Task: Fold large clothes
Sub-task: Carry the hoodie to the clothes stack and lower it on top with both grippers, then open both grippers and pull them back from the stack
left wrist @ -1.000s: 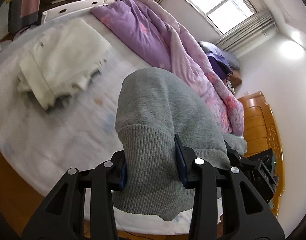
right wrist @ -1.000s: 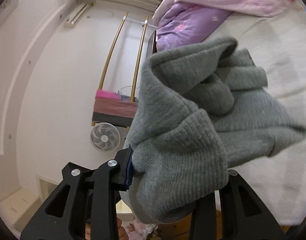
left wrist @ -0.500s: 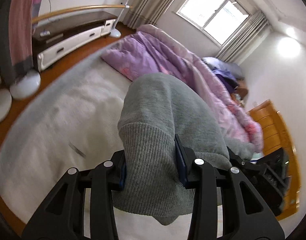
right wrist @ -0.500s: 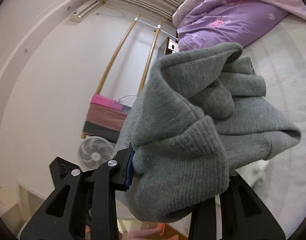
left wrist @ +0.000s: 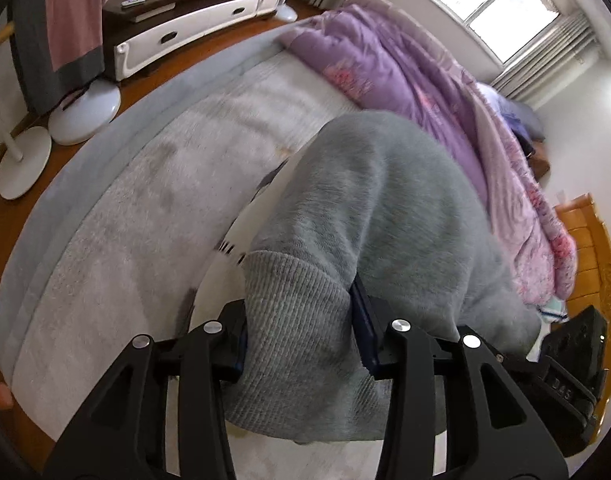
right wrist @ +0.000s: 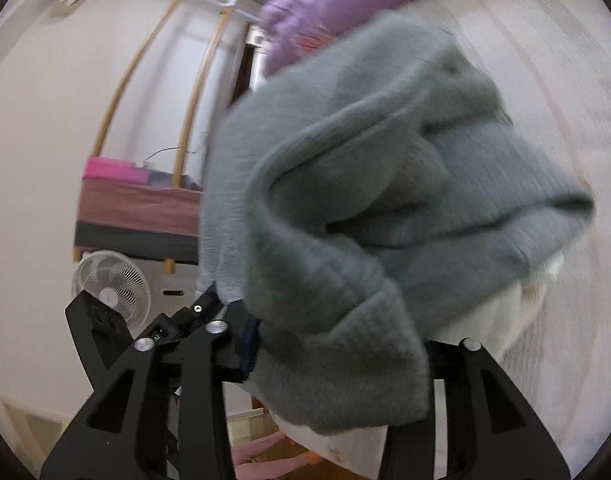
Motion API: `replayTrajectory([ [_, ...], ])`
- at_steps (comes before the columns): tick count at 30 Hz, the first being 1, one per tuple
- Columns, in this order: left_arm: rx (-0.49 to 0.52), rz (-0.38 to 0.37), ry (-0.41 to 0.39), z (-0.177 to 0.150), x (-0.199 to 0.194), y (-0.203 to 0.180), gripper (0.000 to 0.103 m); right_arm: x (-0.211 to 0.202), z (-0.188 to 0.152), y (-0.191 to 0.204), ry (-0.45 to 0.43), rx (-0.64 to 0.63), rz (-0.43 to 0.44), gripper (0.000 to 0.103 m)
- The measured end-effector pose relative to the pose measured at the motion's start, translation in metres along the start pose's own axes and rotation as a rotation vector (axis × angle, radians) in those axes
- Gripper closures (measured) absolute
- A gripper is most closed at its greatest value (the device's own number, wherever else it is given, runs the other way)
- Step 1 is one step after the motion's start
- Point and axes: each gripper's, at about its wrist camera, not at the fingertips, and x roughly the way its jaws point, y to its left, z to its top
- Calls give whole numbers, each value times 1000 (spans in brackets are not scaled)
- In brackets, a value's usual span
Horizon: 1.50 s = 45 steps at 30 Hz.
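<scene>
Grey knit fills the left wrist view: the grey sweater (left wrist: 385, 216) hangs over the bed (left wrist: 117, 216), its ribbed hem bunched between the pads of the left gripper (left wrist: 301, 320). Jaws are partway apart and opening w/ the hem still pinched, cloth touching both pads. White folded clothes (left wrist: 241, 236) peek out just under the sweater's left side, mid-bed, so it looks like the bundle goes on top of that pile. Purple duvet (left wrist: 405, 76) lies along the bed's far edge, well apart from the drop spot. To do it well: lower till the fabric rests on the pile before the pads let go fully, keep the hem edge parallel w/ the near edge of the bed, don't drag the pile.

Right wrist view, blurred: right gripper (right wrist: 337, 344) has the other end of the sweater (right wrist: 385, 184), ribbed edge draped over the right finger so I can't see that pad; left pad touches cloth. Jaws opening here too, sweater between them. White pile (right wrist: 517, 300) shows just below the bundle. Both ends should release together and level, else the fold slumps to one side. Then pull straight back, no snagging the knit.
</scene>
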Motion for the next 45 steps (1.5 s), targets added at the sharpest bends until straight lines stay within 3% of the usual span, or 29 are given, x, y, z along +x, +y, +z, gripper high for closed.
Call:
replayTrajectory([
  [2,8,30,9,-5,3,0,59,-5,-5,-6,3,-10,-37,59],
  [4,14,58,28,-7,8,-2,58,-10,-6,-10,-5,-46,-126,52],
  [8,2,106,46,-7,17,2,55,-25,1,-39,-32,-16,-276,48],
  [11,11,165,57,-8,22,1,44,-11,16,-62,34,34,-299,48],
  [15,48,253,73,-9,21,-3,35,4,22,-61,87,-16,-348,48],
  [20,79,322,7,-8,-10,-16,20,-13,18,-43,64,-103,-363,48],
  [24,137,317,-8,-13,-30,-40,13,-33,19,-29,29,-167,-372,47],
  [29,225,303,8,-33,-38,-82,12,-60,20,-8,-7,-268,-381,44],
  [32,243,311,31,-45,-38,-99,12,-82,15,3,-33,-320,-399,32],
  [36,258,311,37,-65,-50,-129,12,-113,7,12,-54,-377,-391,32],
  [45,295,319,-34,-117,-93,-209,11,-206,-14,6,-115,-451,-370,31],
])
